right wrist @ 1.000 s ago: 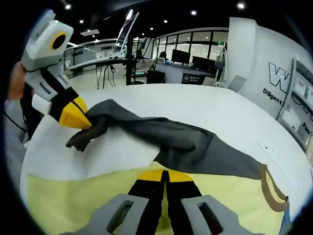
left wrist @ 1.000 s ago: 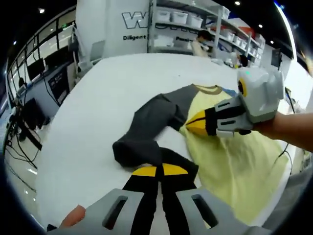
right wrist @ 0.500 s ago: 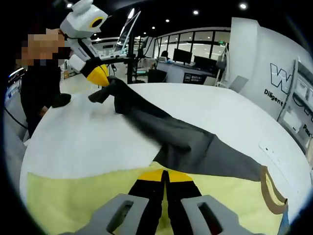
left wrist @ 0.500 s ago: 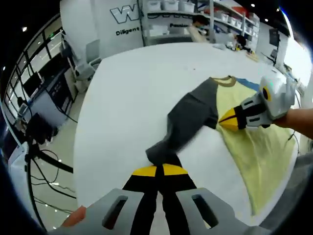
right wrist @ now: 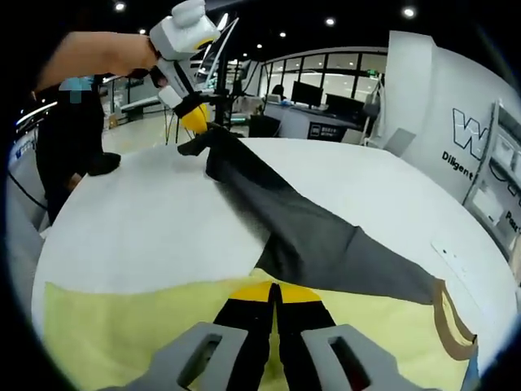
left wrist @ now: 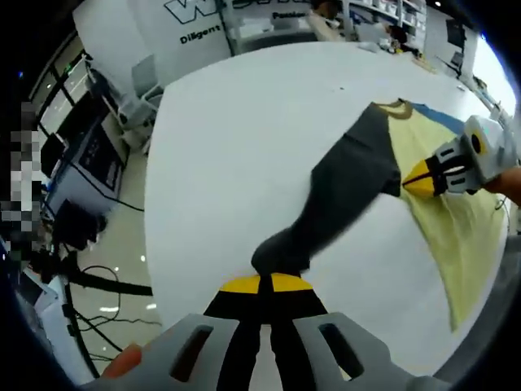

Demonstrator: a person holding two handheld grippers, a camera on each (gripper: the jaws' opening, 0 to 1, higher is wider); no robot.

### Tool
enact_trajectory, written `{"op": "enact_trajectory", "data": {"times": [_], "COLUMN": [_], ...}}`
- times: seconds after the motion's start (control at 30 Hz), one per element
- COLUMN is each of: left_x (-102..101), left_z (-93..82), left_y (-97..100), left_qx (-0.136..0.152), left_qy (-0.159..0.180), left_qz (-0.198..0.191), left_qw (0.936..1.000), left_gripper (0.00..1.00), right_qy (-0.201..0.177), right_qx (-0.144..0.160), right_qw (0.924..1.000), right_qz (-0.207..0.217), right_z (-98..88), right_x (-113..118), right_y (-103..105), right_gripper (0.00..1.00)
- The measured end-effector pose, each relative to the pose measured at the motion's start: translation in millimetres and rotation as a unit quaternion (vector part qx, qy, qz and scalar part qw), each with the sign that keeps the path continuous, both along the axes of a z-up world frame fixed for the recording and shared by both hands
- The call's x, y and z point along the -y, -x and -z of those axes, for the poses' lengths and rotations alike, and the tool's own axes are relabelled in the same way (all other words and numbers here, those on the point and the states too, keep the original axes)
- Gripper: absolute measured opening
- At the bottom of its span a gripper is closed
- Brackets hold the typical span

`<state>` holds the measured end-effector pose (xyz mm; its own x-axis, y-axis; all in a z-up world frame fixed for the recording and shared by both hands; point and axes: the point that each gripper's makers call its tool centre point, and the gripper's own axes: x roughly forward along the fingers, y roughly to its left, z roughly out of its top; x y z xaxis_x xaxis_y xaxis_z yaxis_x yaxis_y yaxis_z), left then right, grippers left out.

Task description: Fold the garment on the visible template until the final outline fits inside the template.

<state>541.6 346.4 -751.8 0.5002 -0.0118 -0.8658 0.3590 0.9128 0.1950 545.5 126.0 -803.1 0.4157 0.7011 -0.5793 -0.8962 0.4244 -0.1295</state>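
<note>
The garment lies on the white table, a pale yellow body with a dark grey sleeve and a tan collar. My left gripper is shut on the sleeve's cuff end, holding the sleeve stretched out straight and raised off the table. In the right gripper view the left gripper shows at the far end of the sleeve. My right gripper is shut on the yellow body just below the sleeve seam. The right gripper also shows in the left gripper view.
A thin blue strip lies beside the collar. The table's edge drops to a floor with cables and desks. Shelving and a white wall with lettering stand beyond the far side. A person stands by the table.
My left gripper has carried the cuff end up and away from the body, pulling the crumpled sleeve straight. The right gripper has stayed shut on the yellow body.
</note>
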Motion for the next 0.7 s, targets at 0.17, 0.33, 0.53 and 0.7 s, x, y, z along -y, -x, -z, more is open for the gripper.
{"op": "enact_trajectory", "data": {"times": [0.17,0.33,0.53,0.7], "left_x": [-18,-27,-30,-34], "left_z": [6.3,13.0,17.1,21.2], "left_y": [-7.0,-11.0,-22.8,-31.1], "left_qx": [-0.007,-0.01,-0.002,0.005], "left_qy": [-0.004,0.0,-0.013,-0.059], "left_qz": [-0.018,-0.031,-0.031,-0.007], "left_qw": [0.9998,0.9995,0.9994,0.9982], "left_gripper": [0.0,0.0,0.0,0.0], "right_qy": [0.0,0.001,0.001,0.002], "right_qx": [0.002,0.003,0.006,0.008], "right_qw": [1.0,1.0,0.9999,0.9999], "right_qz": [-0.003,-0.007,-0.01,-0.011], "right_z": [0.1,0.1,-0.1,-0.1], "right_x": [0,0,0,0], "right_y": [0,0,0,0], "right_gripper": [0.0,0.0,0.0,0.0]}}
